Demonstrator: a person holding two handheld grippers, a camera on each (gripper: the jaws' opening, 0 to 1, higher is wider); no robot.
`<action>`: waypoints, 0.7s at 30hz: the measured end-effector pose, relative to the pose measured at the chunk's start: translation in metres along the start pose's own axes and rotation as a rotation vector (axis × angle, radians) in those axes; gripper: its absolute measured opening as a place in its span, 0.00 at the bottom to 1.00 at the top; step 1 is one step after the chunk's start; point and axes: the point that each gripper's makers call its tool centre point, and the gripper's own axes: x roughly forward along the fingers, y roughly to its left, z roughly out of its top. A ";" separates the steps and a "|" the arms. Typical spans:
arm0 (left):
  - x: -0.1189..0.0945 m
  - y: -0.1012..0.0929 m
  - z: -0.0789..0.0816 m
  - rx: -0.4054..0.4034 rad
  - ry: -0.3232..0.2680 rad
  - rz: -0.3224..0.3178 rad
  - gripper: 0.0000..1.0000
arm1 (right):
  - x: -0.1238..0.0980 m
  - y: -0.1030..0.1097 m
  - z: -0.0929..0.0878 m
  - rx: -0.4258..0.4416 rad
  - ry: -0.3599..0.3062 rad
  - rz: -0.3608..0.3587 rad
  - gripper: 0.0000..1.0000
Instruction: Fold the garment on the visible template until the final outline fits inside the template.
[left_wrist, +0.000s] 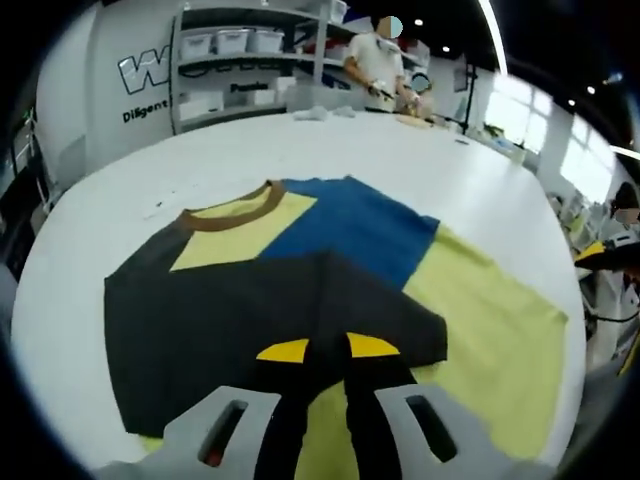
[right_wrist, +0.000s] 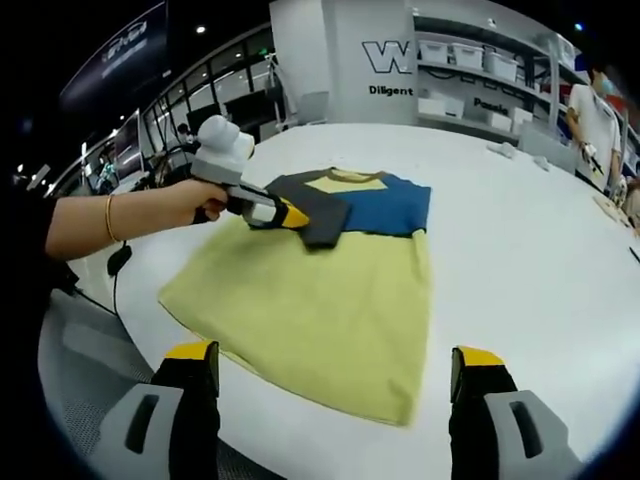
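Your left gripper (left_wrist: 328, 349) is pinched on the dark sleeve (left_wrist: 270, 330) of the T-shirt (right_wrist: 330, 290), folded across its chest, hiding the fabric underneath. Your right gripper (right_wrist: 335, 375) hangs wide open, holding nothing, above the shirt's yellow hem on the white table (right_wrist: 520, 250).

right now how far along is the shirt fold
Early. One fold is done or underway: the dark sleeve side of the shirt lies turned over onto its body. In hand: the left gripper is shut on that dark flap. The right gripper hangs open near the hem, holding nothing. Left: the blue side and the long yellow lower half still lie flat on the table.
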 end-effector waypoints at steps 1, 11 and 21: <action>0.000 0.000 0.000 -0.001 0.003 0.001 0.02 | 0.000 -0.001 0.000 0.003 -0.002 -0.001 0.94; -0.007 -0.020 0.022 0.006 -0.034 -0.069 0.00 | 0.001 0.000 0.001 0.004 -0.005 0.001 0.93; -0.004 -0.055 0.059 0.046 -0.084 -0.152 0.00 | 0.002 -0.005 -0.001 0.007 -0.002 -0.016 0.93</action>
